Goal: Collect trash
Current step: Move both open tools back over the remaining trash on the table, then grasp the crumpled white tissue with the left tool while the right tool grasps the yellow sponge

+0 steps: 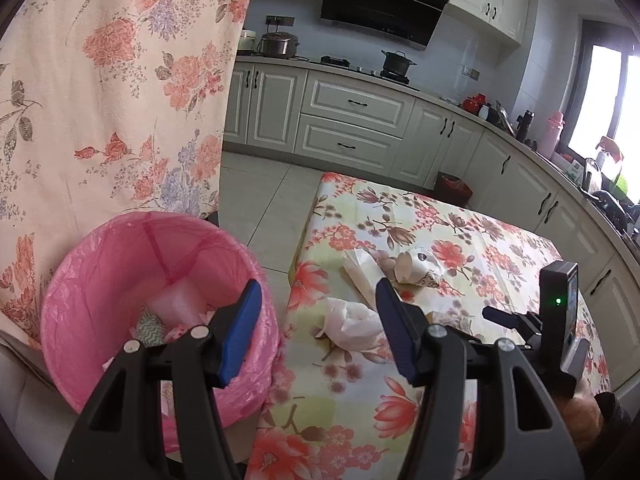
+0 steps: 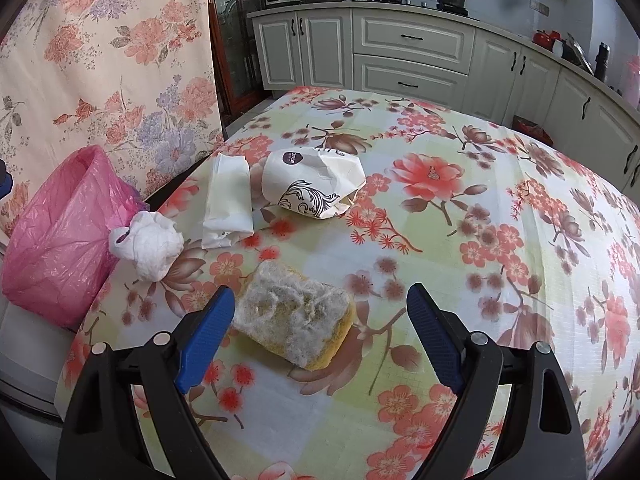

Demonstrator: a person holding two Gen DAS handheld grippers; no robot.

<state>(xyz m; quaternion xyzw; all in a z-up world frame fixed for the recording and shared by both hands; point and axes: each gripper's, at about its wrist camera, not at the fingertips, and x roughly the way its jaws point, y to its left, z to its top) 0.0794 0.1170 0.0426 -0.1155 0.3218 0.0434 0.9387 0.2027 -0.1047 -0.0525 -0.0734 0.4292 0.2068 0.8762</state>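
The right gripper (image 2: 320, 320) hangs over a worn sponge (image 2: 294, 322) on the table (image 2: 500, 208) — jaws apart, apparently not touching it. The left gripper (image 1: 318, 322), jaws apart and empty, is between the pink-lined bin (image 1: 120, 272) and a crumpled tissue (image 1: 352, 322).

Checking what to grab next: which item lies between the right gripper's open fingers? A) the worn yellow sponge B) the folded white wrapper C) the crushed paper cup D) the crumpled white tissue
A: in the right wrist view the worn yellow sponge lies on the table between the open blue fingers of the right gripper, untouched; the other three items lie farther off.
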